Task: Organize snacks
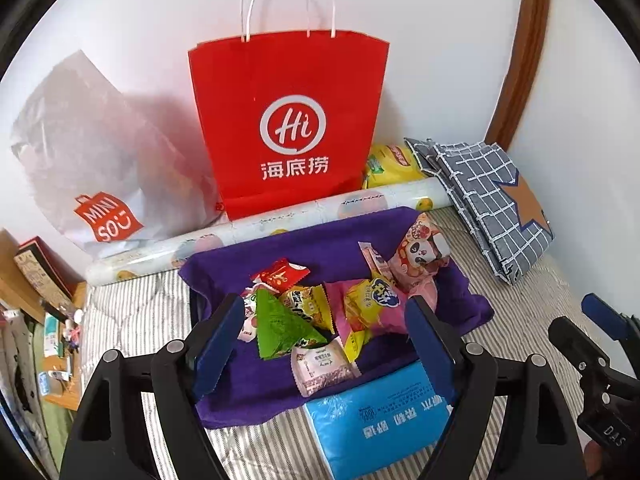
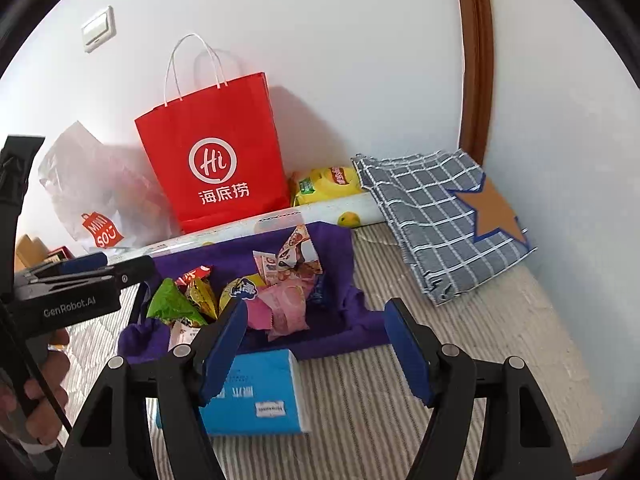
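Several wrapped snacks (image 1: 320, 312) are seen heaped in a purple cloth bin (image 1: 224, 384) on the bed; whether sorting is starting or ending cannot be judged. Left to right, "MINISO" (image 1: 105, 216), "Hi 海底捞" on the red bag (image 1: 292, 128) and "CenRobot.AI" are read. Left gripper (image 1: 324, 344) and right gripper (image 2: 316, 352) are held with jaws wide, empty.

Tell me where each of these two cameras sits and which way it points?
Left wrist view: rides the left gripper, looking forward and down at the snacks on the purple cloth; the right gripper shows at its right edge.
Right wrist view: rides the right gripper, aimed slightly further right; the left gripper and the holding hand show.
Both share the red bag, the blue tissue pack and the checked cloth.
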`<state>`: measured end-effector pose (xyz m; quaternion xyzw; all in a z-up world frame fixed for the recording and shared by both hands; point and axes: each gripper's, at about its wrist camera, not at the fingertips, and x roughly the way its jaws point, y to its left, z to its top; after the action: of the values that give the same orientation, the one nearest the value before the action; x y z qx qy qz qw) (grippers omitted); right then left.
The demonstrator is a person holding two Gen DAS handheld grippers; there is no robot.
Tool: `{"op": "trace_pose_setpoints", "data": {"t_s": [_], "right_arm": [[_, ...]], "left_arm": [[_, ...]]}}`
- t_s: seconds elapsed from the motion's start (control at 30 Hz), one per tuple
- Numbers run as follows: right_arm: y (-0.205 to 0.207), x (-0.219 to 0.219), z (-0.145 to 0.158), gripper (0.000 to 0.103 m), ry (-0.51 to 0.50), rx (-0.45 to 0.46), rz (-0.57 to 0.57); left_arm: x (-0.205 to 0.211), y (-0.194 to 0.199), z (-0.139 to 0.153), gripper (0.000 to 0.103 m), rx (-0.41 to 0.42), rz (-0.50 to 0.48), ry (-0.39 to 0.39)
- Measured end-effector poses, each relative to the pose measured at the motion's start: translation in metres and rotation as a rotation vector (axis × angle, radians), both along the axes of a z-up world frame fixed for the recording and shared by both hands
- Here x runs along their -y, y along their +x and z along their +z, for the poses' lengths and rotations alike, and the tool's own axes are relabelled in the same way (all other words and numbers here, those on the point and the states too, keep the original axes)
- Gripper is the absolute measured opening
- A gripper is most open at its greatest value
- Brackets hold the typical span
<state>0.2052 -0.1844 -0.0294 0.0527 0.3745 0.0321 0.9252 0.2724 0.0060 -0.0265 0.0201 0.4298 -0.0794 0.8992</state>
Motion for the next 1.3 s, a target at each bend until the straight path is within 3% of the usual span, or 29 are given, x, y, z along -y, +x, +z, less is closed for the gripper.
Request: {"op": "trace_pose_setpoints", "data": {"t_s": [0.2, 0.4, 0.53, 0.77, 1.0, 1.3], "right_arm": [[-0.021, 0.004, 0.013, 0.071, -0.026, 0.007, -0.014], [-0.046, 0.011, 0.022, 0.088, -0.045, 0.037, -0.025], [-0.067, 0.019, 0.026, 0.092, -0.032, 0.047, -0.035], [-0.107, 0.027, 0.036, 0.103, -0.027, 0.073, -0.018], [-0.146, 0.034, 0.047, 0.103, -0.013, 0.093, -0.004], [-0.183, 0.039, 0.064, 0.103, -0.015, 0.138, -0.011]], "left_arm": [[0.006, -0.031, 0.008, 0.084, 0.015, -0.018, -0.015], [0.005, -0.075, 0.015, 0.085, 0.033, -0.023, -0.047], [0.0, -0.108, 0.02, 0.088, 0.05, -0.01, -0.073], [0.007, -0.162, 0.034, 0.093, 0.104, 0.01, -0.042], [0.021, -0.204, 0.046, 0.093, 0.147, 0.027, -0.001], [0.027, -0.236, 0.056, 0.093, 0.159, 0.041, -0.011]]}}
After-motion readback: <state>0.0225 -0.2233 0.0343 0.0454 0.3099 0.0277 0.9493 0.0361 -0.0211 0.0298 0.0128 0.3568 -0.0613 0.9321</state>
